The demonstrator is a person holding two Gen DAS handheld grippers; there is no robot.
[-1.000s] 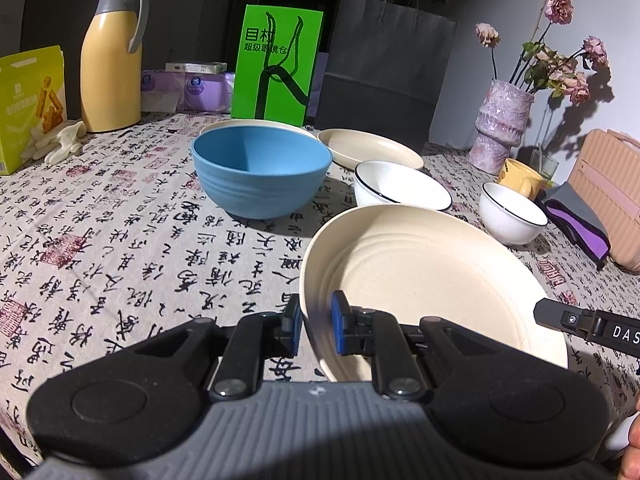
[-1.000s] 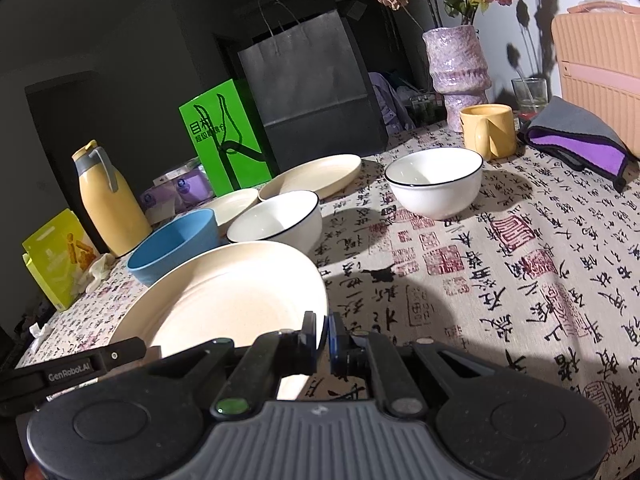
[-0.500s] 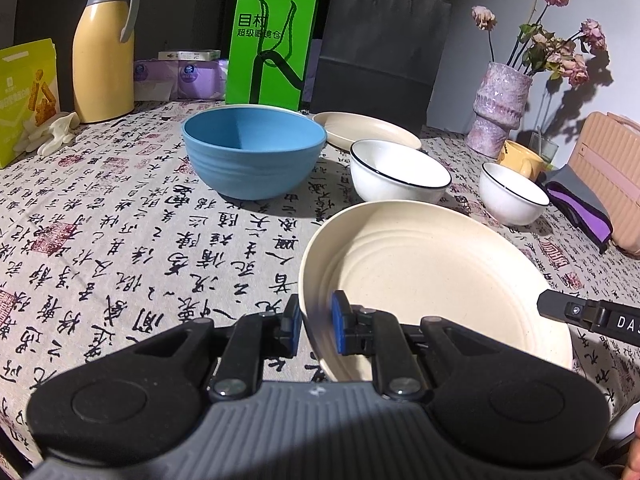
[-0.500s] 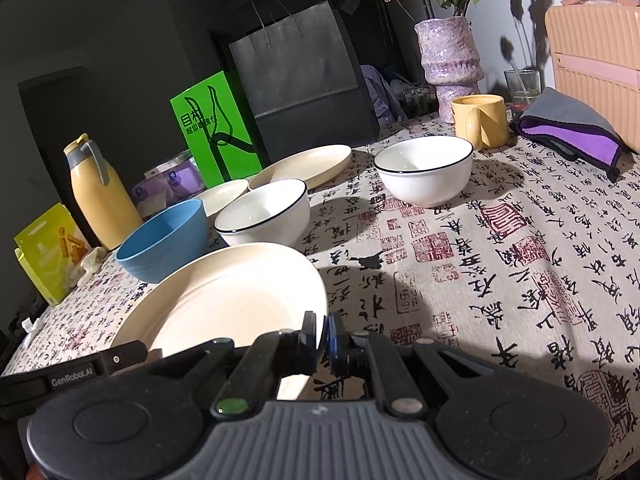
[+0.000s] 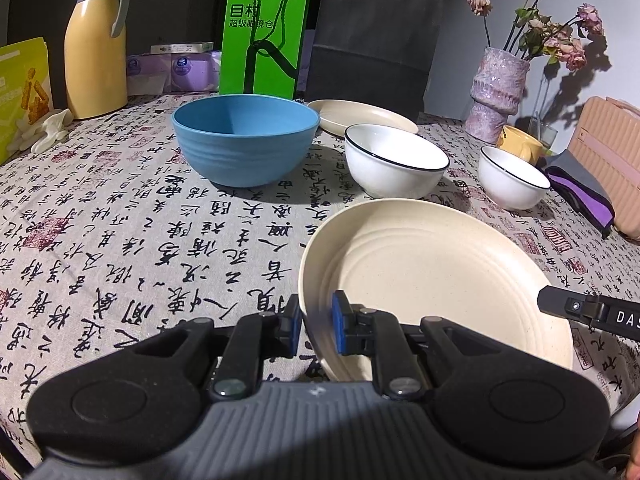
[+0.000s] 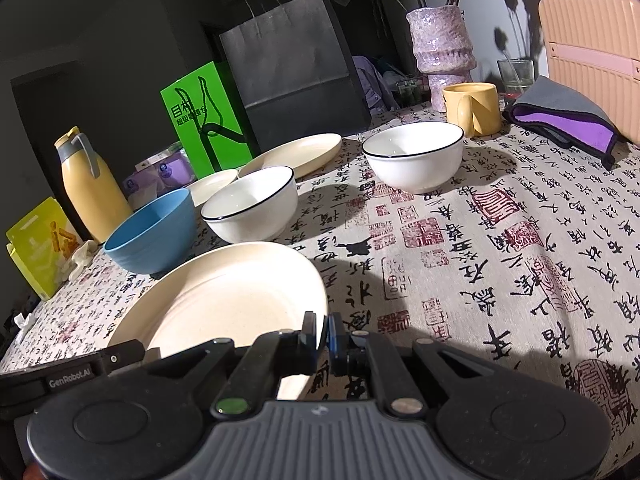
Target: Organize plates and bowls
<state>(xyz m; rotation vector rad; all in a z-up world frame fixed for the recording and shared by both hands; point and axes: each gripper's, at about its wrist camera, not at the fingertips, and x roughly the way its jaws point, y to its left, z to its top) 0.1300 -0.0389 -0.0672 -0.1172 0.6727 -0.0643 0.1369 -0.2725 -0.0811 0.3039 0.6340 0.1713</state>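
At the far left a yellow snack bag stands at the edge of the calligraphy-print tablecloth, with white gloves lying just beside it and a yellow thermos jug behind them. Purple tissue packs sit next to the jug, then a green box and a tall black paper bag along the far side. In front of the green box rests the blue bowl; a small cream plate lies behind it, and to its right, further back, is a second cream plate. Right of the blue bowl stands 1 white bowl with a dark rim, and well right of it a 2nd white bowl. Nearest the cameras, the large cream plate is held by both tools: the left gripper pinches its near-left rim between blue pads, closed down to the rim's thickness, and the right gripper is clamped almost fully closed on the opposite, right rim. Whether the plate touches the cloth cannot be told. At the far right stand a purple-glazed vase of dried roses, a yellow mug, a clear glass, a grey-and-purple cloth and a pink ribbed case
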